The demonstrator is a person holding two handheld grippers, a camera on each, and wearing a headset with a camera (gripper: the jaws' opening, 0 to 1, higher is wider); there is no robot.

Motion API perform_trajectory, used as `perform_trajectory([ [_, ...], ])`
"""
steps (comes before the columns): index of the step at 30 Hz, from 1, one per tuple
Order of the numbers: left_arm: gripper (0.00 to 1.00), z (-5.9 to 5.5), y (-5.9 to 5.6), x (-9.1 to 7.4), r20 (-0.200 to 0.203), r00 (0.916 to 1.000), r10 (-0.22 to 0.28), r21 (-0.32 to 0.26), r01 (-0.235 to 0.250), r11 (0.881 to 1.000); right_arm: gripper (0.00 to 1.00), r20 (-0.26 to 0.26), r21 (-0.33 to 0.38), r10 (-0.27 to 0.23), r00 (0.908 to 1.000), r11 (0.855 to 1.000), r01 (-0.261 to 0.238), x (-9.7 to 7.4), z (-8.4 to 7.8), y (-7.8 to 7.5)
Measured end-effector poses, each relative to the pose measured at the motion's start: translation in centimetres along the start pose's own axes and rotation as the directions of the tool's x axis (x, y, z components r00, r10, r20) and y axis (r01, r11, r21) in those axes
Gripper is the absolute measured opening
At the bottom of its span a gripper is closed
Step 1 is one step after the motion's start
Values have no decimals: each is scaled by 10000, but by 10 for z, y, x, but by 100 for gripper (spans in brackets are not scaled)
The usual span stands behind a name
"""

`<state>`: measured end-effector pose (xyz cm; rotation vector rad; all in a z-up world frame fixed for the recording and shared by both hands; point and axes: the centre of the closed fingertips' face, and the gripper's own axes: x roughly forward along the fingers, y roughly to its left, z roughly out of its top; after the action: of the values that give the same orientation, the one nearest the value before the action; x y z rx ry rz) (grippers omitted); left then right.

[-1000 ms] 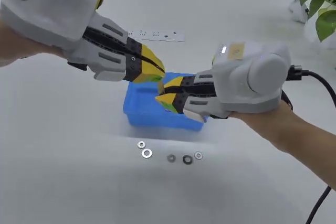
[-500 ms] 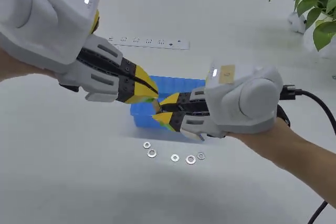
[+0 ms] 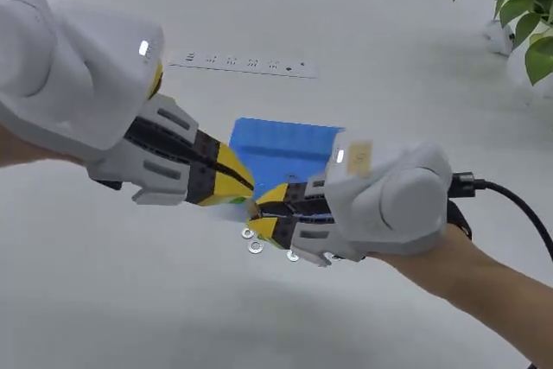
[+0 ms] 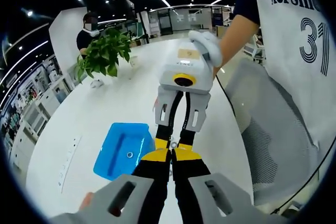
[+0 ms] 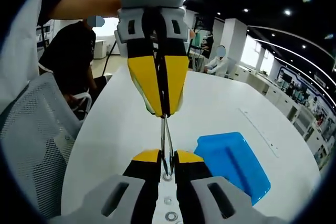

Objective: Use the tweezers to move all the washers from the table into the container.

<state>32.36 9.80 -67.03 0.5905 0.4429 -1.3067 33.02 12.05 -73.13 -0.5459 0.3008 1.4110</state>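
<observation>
Tweezers (image 5: 165, 132) stand at frame centre, gripped at both ends: left gripper (image 5: 163, 113) pinched tight on them above, right gripper (image 5: 168, 157) closed narrowly on them below. Washers (image 5: 167, 201) lie at the bottom edge, blue container (image 5: 236, 163) at lower right.

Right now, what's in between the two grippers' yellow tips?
The thin metal tweezers bridge the left gripper and right gripper, seen in the right gripper view.
</observation>
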Motion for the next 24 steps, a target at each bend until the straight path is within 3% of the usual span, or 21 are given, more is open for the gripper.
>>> perform_trajectory([
  [24, 5, -18, -12, 12, 113, 9999, 44, -709, -36, 9975, 11, -328, 349, 377, 9988, 9987, -365, 16, -20, 11],
])
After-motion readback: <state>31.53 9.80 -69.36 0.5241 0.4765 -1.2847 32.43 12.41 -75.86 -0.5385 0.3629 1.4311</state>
